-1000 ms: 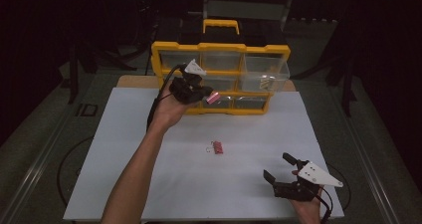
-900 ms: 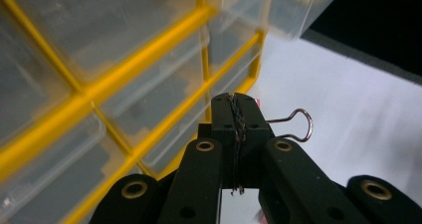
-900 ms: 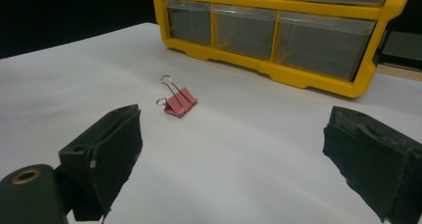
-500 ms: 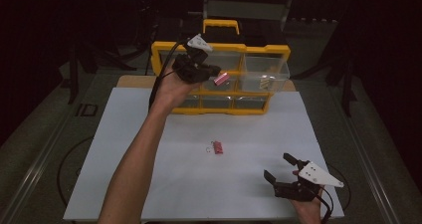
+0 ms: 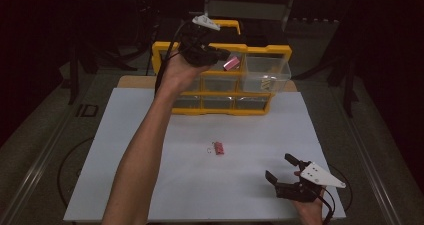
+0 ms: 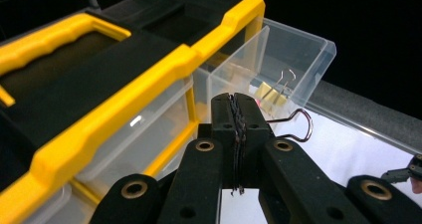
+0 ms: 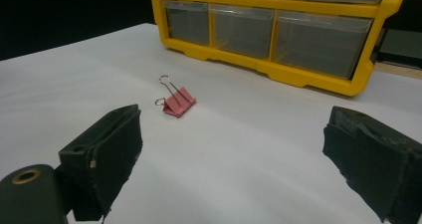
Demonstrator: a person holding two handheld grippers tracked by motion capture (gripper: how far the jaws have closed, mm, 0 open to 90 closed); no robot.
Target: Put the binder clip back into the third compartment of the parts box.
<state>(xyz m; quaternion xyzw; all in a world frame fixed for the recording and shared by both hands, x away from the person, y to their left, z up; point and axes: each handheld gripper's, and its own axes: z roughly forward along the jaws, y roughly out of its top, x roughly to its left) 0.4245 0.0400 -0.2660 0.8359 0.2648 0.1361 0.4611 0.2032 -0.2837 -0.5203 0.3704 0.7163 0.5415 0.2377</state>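
Note:
My left gripper (image 5: 223, 56) is held high at the top row of the yellow drawer organizer (image 5: 165, 50), shut on a pink binder clip (image 5: 231, 63). In the left gripper view the jaws are pressed together (image 6: 234, 107) and the clip's wire handle (image 6: 297, 125) sticks out to their right. Just beyond stands a pulled-out clear drawer (image 6: 303, 52) with a gold binder clip (image 6: 272, 91) inside. A second pink binder clip (image 5: 218, 148) lies on the white table top (image 5: 150, 175). My right gripper (image 5: 280, 166) rests open near the front right, with that pink clip (image 7: 176, 102) ahead of its jaws.
The organizer (image 7: 278, 69) stands at the back of the white board, its lower clear drawers closed. A black and yellow carry handle (image 6: 54, 37) tops it. Dark floor, stands and cables surround the table.
My left gripper has risen and gone back and to the right with the pink clip, from in front of the lower drawers up to the open top drawer. The right gripper has stayed put.

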